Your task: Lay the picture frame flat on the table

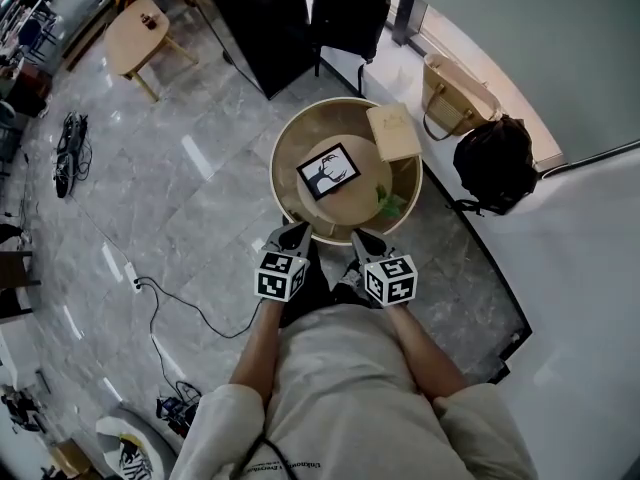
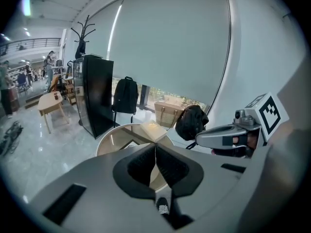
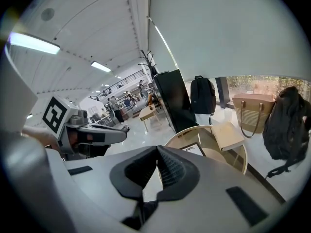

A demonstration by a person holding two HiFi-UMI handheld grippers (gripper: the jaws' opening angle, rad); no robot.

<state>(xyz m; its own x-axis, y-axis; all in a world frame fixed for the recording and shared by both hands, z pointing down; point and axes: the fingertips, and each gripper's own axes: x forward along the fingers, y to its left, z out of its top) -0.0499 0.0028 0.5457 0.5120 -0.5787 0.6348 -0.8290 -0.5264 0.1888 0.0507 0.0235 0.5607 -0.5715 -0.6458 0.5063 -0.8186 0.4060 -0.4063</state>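
A black picture frame point(image 1: 330, 171) holding a black-and-white picture sits near the middle of the round wooden table point(image 1: 290, 138); from above I cannot tell whether it stands or lies flat. A corner of the frame point(image 3: 193, 148) shows past the right jaws. My left gripper point(image 1: 292, 233) and right gripper point(image 1: 362, 238) hover side by side at the table's near edge, short of the frame. Both are shut with nothing between the jaws, which meet in the left gripper point(image 2: 155, 144) view and the right gripper point(image 3: 157, 148) view.
A tan box point(image 1: 393, 131) lies on the table's far right, and a small green object point(image 1: 390, 203) on its right edge. Beyond the table stand a black cabinet point(image 1: 255, 18), a dark chair point(image 1: 345, 8), a tan bag point(image 1: 450, 93) and a black backpack point(image 1: 497, 163). A cable point(image 1: 170, 303) crosses the floor on the left.
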